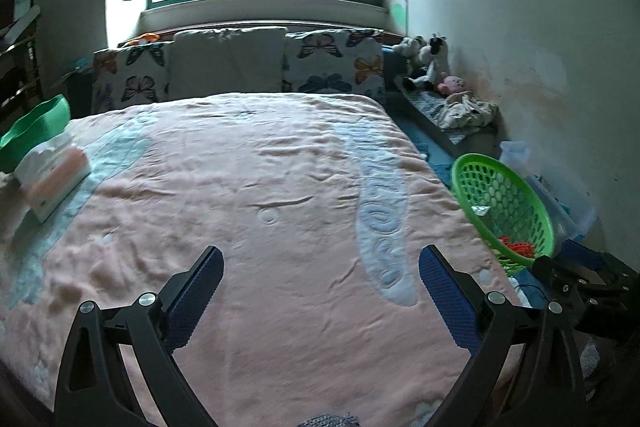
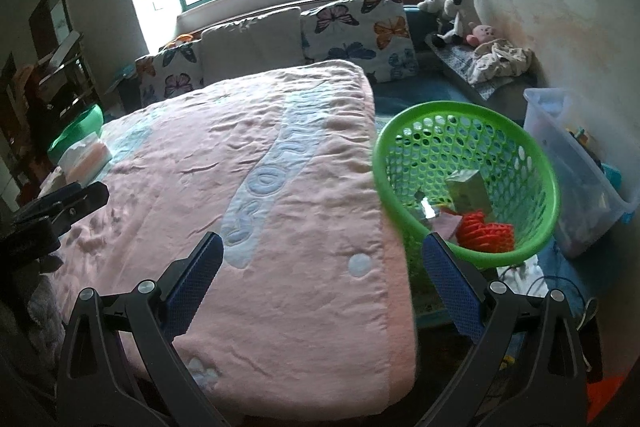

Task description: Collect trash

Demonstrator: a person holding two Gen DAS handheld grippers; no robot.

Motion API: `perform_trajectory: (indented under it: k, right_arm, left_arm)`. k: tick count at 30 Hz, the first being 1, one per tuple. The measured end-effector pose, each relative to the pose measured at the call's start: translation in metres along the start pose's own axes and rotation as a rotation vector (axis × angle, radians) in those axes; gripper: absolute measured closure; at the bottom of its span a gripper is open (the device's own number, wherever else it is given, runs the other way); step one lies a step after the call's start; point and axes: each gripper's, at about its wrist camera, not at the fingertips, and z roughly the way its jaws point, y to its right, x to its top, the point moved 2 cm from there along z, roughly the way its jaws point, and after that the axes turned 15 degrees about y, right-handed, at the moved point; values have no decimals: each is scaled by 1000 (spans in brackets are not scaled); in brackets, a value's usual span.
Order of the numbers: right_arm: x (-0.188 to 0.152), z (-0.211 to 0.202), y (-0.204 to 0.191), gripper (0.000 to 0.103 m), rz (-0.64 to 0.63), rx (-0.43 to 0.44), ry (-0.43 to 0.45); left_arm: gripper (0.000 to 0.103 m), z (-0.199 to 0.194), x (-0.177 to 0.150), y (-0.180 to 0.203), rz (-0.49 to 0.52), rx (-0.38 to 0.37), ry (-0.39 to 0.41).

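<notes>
A green plastic basket [image 2: 476, 131] stands at the right edge of the bed and also shows in the left wrist view [image 1: 472, 175]. It holds an orange net [image 2: 486, 233], a small carton [image 2: 468, 191], a shiny wrapper [image 2: 426, 211] and a pink paper scrap [image 2: 448, 225]. My right gripper [image 2: 322, 267] is open and empty over the pink blanket [image 2: 280, 187], its right finger just in front of the basket. My left gripper [image 1: 322, 277] is open and empty above the middle of the blanket [image 1: 260, 187].
A tissue pack [image 1: 52, 175] lies at the bed's left edge beside a green bowl [image 1: 36, 131]. Pillows [image 1: 228, 63] line the headboard. Stuffed toys [image 2: 456, 11] and crumpled cloth [image 2: 500, 61] sit on a ledge by the wall. A clear storage bin [image 2: 576, 163] stands right of the basket.
</notes>
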Motion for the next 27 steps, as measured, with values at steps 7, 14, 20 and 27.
perform_trajectory:
  k: [7,14,20,27]
  right_arm:
    - [-3,3,-14,5,-18,33,-6]
    - [-5,6,-24,5,-31,60,-12]
    - [-6,9,-26,5,-33,65,-20]
    - [-9,12,-27,5,-32,66,-32]
  left_arm:
    - [7,-8,-5,-13,-1,61,0]
    - [7,-13,-7,-21,-7,98,-1]
    - [7,-14,-7,-23,-4,109,-1]
    - [7,-12,-10,-22,2,113,-8]
